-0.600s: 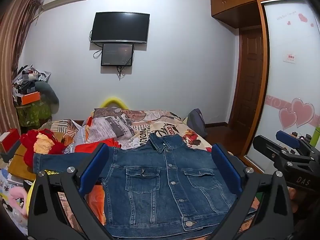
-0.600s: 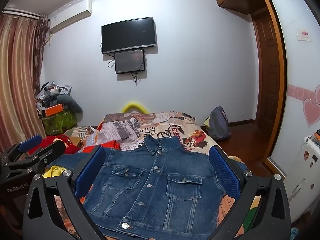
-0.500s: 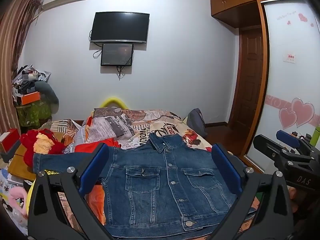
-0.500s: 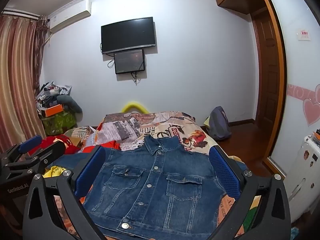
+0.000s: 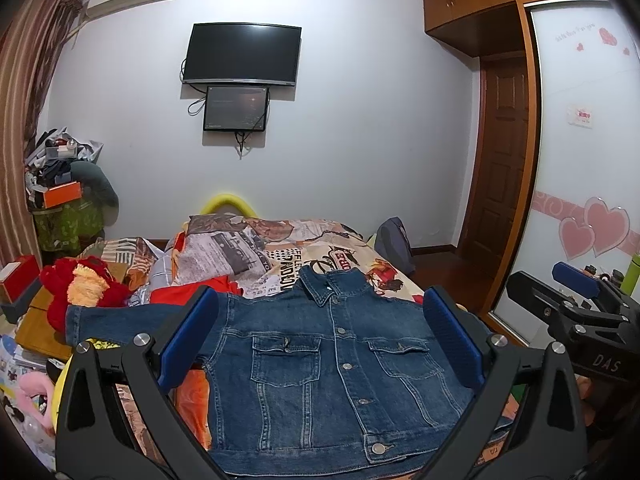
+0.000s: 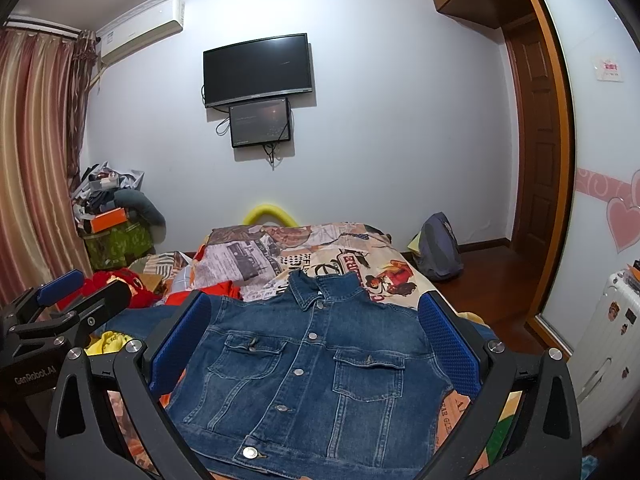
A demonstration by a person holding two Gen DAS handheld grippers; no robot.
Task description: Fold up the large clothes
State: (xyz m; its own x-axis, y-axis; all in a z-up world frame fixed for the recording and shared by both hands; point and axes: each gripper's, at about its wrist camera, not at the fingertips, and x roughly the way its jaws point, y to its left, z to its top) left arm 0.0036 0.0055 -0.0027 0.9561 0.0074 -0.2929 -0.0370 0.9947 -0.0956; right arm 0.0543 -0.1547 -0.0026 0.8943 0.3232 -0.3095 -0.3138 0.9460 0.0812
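A blue denim jacket [image 5: 336,364] lies flat and buttoned, front up, on the bed, collar toward the far wall; its left sleeve [image 5: 120,322] stretches out to the left. It also shows in the right wrist view [image 6: 316,376]. My left gripper [image 5: 320,344] is open and empty, held above the jacket's near hem. My right gripper [image 6: 316,344] is open and empty, likewise above the hem. Each gripper shows in the other's view: the right one [image 5: 576,300] at the right edge, the left one [image 6: 68,300] at the left edge.
The bed has a patterned cover [image 5: 280,248] with red clothes [image 5: 192,292] and a red plush toy [image 5: 84,284] at the left. A backpack [image 6: 438,246] sits on the floor by the door. A white suitcase [image 6: 608,344] stands at the right. Clutter [image 5: 64,196] is piled in the left corner.
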